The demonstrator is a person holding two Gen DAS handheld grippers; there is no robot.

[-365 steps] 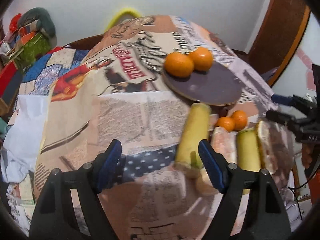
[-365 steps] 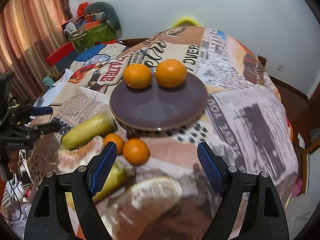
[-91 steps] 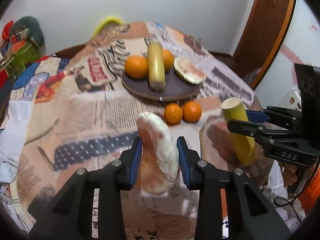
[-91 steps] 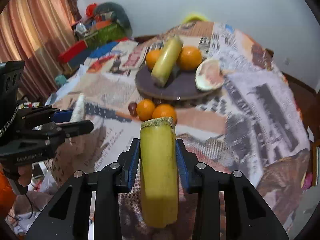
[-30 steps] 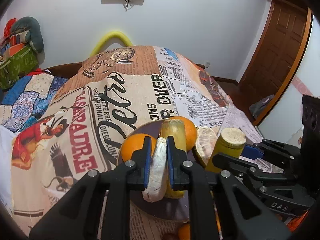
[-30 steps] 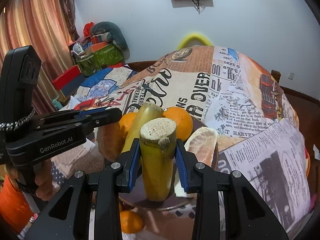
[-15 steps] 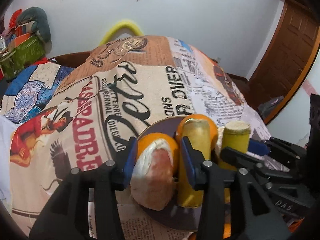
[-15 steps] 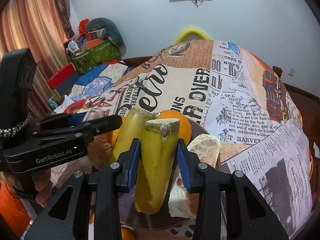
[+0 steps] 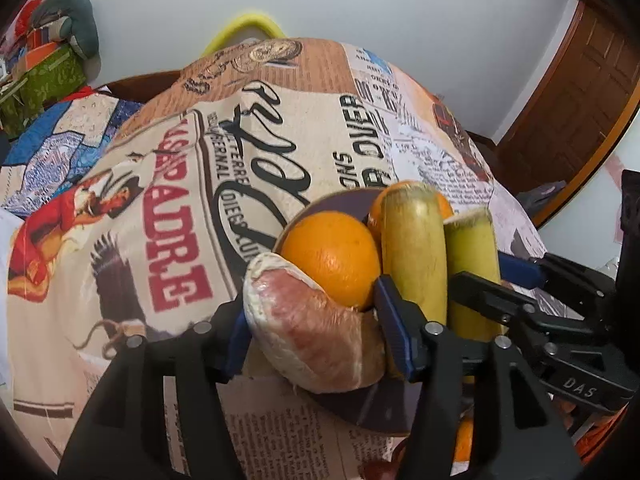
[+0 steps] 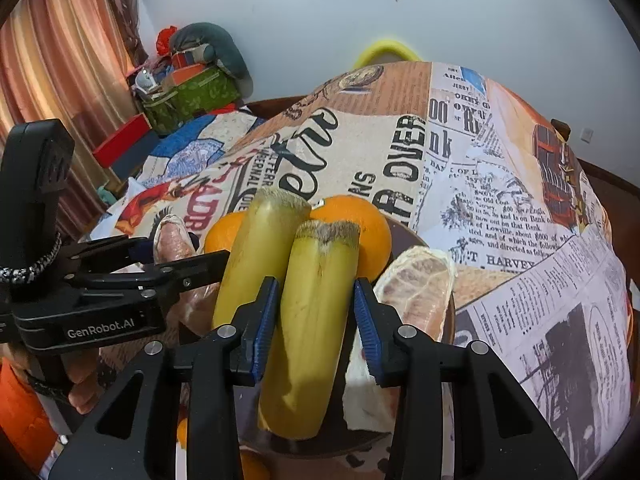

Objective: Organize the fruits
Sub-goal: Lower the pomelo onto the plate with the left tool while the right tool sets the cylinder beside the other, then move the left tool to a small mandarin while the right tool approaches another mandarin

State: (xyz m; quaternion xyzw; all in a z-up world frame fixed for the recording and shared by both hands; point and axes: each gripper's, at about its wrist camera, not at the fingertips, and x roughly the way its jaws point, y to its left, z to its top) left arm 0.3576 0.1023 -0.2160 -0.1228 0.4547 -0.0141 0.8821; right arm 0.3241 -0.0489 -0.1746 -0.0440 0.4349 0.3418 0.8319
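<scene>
A dark round plate [image 9: 380, 416] [image 10: 436, 248] sits on the newspaper-print tablecloth. It holds two oranges [image 9: 332, 256] [image 10: 360, 220], a yellow-green sugarcane piece [image 9: 414, 248] [image 10: 256, 248] and a pomelo wedge [image 10: 420, 284]. My left gripper [image 9: 316, 336] has its jaws spread around a second pink pomelo wedge [image 9: 312, 332] lying at the plate's left side against an orange. My right gripper [image 10: 316, 320] has its jaws spread around a second sugarcane piece [image 10: 316, 320] [image 9: 474, 276] lying on the plate; small gaps show beside it.
Small oranges lie on the cloth in front of the plate [image 9: 464, 440] [image 10: 252, 464]. A yellow chair back [image 9: 248, 26] stands behind the table. Boxes and bags [image 10: 188, 88] are piled at the left wall. A wooden door [image 9: 576, 92] is at the right.
Both grippers lowered their fruit onto the plate. The jaws of both have spread, letting go of the pomelo wedge and the sugarcane piece.
</scene>
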